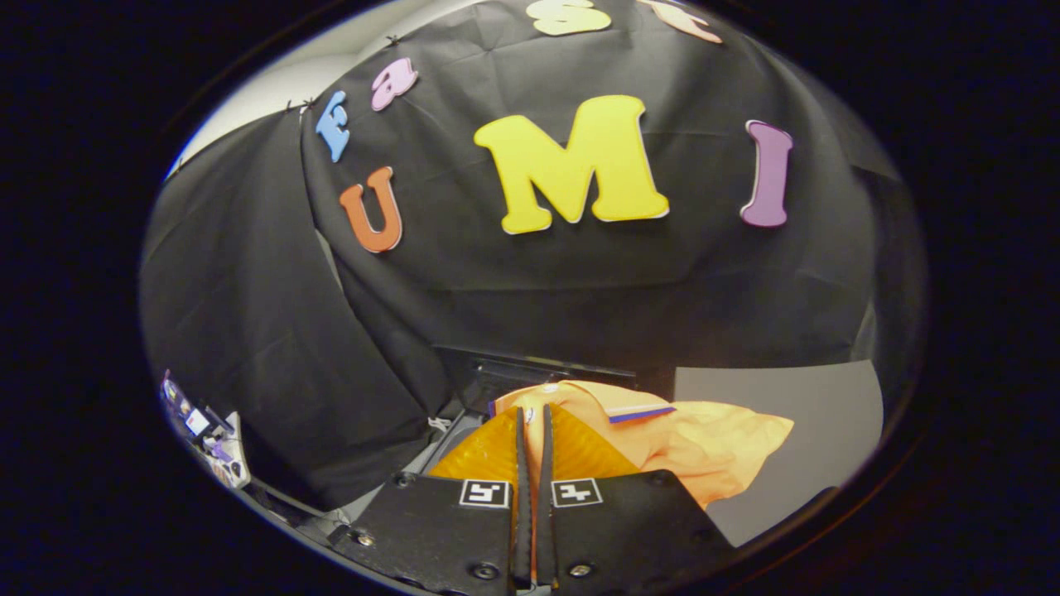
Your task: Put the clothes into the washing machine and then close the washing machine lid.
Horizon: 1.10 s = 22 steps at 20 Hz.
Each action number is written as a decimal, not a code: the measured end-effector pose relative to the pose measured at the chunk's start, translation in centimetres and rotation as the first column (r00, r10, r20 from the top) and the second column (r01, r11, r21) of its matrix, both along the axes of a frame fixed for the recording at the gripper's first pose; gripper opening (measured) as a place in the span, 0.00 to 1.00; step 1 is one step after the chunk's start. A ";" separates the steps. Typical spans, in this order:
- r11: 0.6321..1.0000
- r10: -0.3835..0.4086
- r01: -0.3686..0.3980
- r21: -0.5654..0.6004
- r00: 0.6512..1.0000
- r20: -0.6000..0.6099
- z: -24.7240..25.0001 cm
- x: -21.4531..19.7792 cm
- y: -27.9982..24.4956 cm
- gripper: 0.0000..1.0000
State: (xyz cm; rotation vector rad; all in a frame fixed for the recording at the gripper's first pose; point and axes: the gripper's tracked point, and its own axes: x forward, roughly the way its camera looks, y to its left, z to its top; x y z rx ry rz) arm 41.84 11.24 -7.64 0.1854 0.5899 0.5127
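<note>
while nearly closed, tool (534, 422) fingers pinch orange garment (704, 439), which drapes toward 2 o'clock over grey table (795, 414); dark washing machine (530, 372) at 12 o'clock beyond

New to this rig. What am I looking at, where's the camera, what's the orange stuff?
No robot arm here: a person carries a hand-held two-finger claw. The fisheye camera rides on it and looks forward along the fingers, which show at the bottom of the view. The fingers sit nearly closed, and orange cloth shows in the thin gap between them. That orange garment, with a striped collar trim, drapes just ahead of them. It looks gripped and lifted. Behind it stands a dark open-fronted box, possibly the washing machine, and a grey surface lies beside it.
</note>
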 end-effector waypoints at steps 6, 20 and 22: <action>0.997 0.074 -0.074 0.017 0.997 -0.010 -0.5 0.5 6.6 0.06; 0.992 0.129 -0.129 0.013 0.986 -0.103 -7.0 1.7 12.7 0.06; 0.992 0.126 -0.127 -0.003 0.984 -0.124 -8.7 2.1 12.9 0.06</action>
